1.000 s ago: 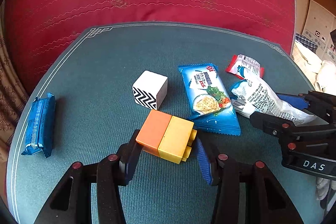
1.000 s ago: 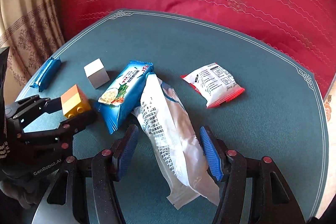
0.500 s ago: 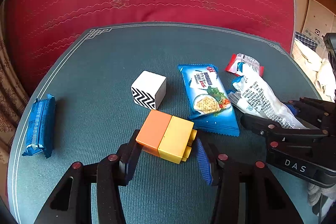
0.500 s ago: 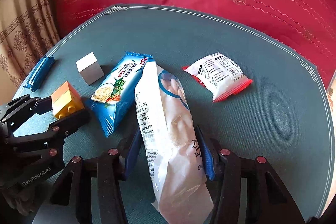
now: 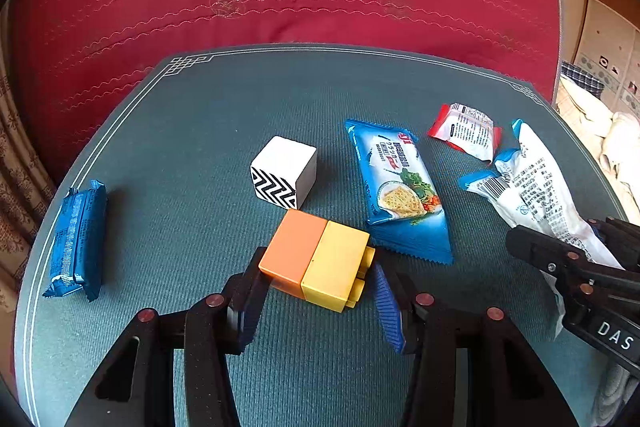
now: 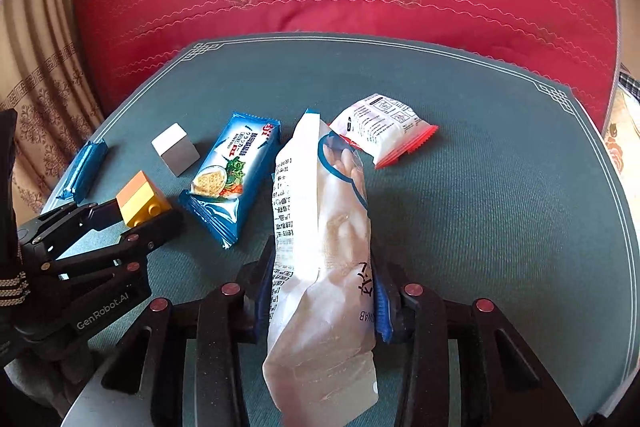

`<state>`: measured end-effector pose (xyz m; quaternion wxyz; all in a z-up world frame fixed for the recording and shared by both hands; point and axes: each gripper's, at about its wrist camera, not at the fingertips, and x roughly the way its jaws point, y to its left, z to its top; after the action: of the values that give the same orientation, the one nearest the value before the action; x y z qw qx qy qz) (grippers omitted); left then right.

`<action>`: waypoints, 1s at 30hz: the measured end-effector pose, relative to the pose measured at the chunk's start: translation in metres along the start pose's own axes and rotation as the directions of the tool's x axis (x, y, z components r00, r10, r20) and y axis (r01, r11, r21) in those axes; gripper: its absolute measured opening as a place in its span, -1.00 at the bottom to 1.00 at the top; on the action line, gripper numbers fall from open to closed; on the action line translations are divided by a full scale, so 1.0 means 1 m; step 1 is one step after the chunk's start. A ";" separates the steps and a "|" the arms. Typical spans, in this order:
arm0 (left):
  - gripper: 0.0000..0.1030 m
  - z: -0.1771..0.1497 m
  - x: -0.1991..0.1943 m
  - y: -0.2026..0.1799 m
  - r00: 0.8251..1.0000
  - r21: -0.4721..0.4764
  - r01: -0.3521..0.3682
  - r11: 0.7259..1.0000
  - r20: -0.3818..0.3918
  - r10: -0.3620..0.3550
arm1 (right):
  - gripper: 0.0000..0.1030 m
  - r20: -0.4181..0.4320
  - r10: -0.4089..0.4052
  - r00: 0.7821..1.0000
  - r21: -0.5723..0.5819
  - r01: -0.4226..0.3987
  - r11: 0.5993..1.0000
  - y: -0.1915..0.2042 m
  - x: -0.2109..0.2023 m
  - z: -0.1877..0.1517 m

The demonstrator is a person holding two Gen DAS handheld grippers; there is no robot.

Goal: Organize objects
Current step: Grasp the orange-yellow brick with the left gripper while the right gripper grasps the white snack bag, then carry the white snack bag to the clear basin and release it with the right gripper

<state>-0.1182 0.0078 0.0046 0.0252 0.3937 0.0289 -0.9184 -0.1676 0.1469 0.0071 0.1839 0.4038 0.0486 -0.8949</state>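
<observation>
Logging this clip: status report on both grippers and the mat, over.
Right gripper shut on white packet, far end raised. Left gripper straddles orange-yellow block, right pad not touching. Cracker pack close beside both, over.

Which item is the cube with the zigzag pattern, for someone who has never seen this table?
On the round teal table mat, look near the middle, just behind the orange-and-yellow toy brick that sits between the left gripper's fingers. The cube stands there alone, left of the blue cracker packet. It alone is white with black zigzag stripes on one side.
</observation>
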 end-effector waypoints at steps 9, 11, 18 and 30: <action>0.01 -0.002 -0.003 -0.006 1.000 0.013 -0.005 1.000 0.004 0.004 | -0.20 0.023 -0.009 1.000 0.070 0.007 0.998 -0.008 -0.036 -0.029; 0.01 -0.003 -0.003 -0.008 1.000 0.016 0.003 1.000 -0.004 -0.003 | -0.20 0.015 -0.019 1.000 0.071 0.018 0.997 -0.008 -0.042 -0.038; 0.01 -0.012 -0.009 -0.024 0.999 0.062 0.035 0.997 -0.009 -0.035 | -0.20 0.035 -0.035 0.999 0.114 0.031 0.993 -0.014 -0.073 -0.062; 0.01 -0.023 -0.018 -0.055 0.995 0.153 0.096 0.983 -0.015 -0.095 | -0.20 0.093 -0.124 0.988 0.234 0.100 0.967 -0.047 -0.142 -0.093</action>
<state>-0.0935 0.0652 0.0036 -0.0494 0.3962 -0.0232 -0.9165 -0.0334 0.2538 0.0469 0.0876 0.3704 -0.0419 -0.9238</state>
